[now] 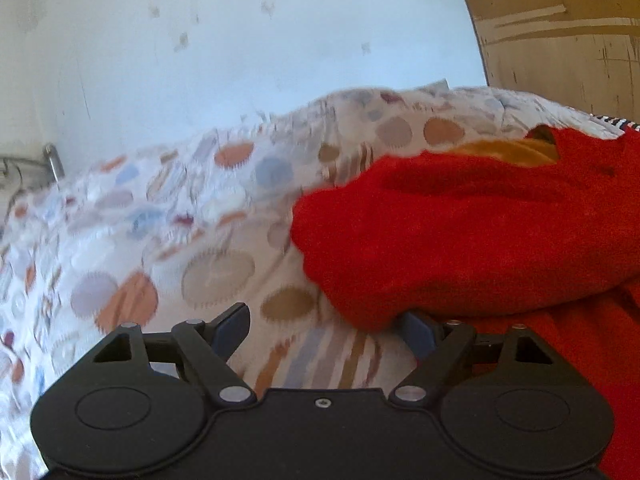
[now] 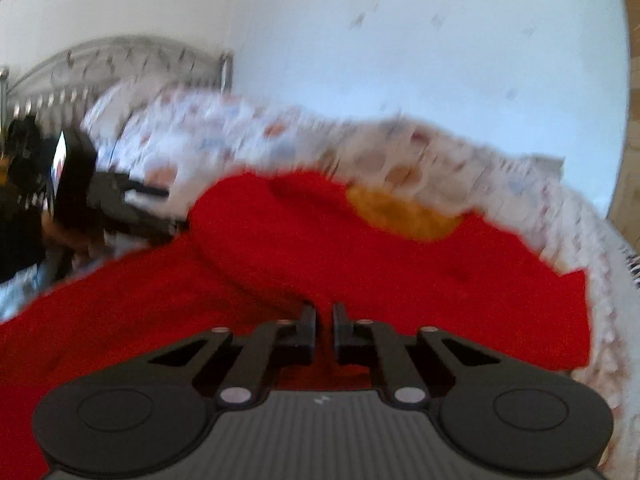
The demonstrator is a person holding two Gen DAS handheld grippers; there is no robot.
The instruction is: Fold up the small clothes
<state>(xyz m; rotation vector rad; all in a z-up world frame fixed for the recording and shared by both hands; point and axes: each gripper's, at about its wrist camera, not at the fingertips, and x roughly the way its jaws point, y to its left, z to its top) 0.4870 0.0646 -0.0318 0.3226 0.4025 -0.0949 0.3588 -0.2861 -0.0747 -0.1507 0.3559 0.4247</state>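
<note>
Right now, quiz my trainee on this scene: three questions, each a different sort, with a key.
1. True or false: the left gripper has its jaws spread wide beside the red garment.
2. Multiple choice: the red garment lies on (A) a bare wooden table, (B) a patterned bedspread, (C) a tiled floor.
3. Fill in: the right gripper has its fingers nearly ____, over the red fabric.

Key: 1 true; 2 B; 3 closed, though whether they pinch cloth cannot be told.
</note>
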